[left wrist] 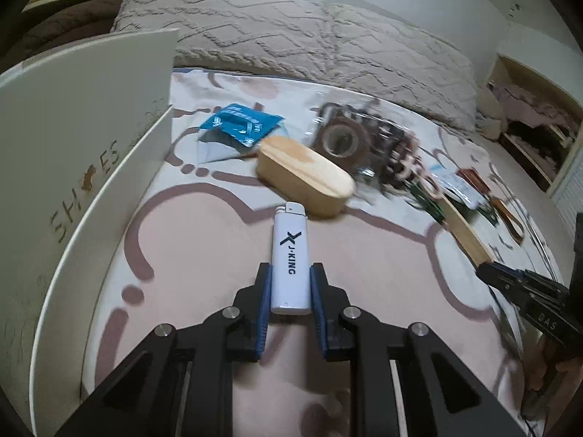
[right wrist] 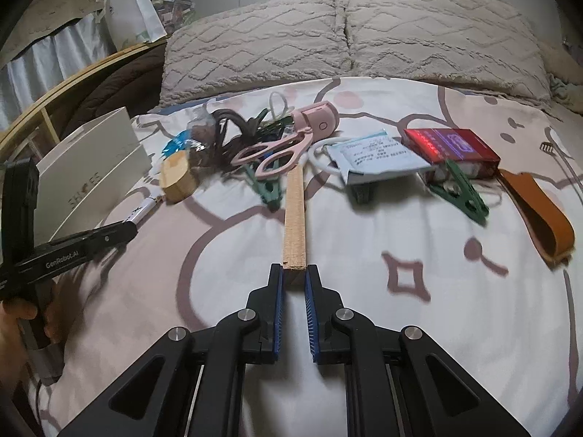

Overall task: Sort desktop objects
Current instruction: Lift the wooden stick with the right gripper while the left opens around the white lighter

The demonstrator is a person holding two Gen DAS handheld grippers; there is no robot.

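1. White lighter (left wrist: 290, 260) is sitting clamped in the left gripper (left wrist: 290, 273), just right of the white shoe box (left wrist: 83, 167).
2. Wooden stick (right wrist: 295, 218) is being pinched by the right gripper (right wrist: 293, 273), well right of that box, its far end reaching the pink scissors (right wrist: 277, 151) on the bed (right wrist: 419, 240).

Glossy plastic lighter (left wrist: 290, 262), rough wooden stick (right wrist: 296, 215)
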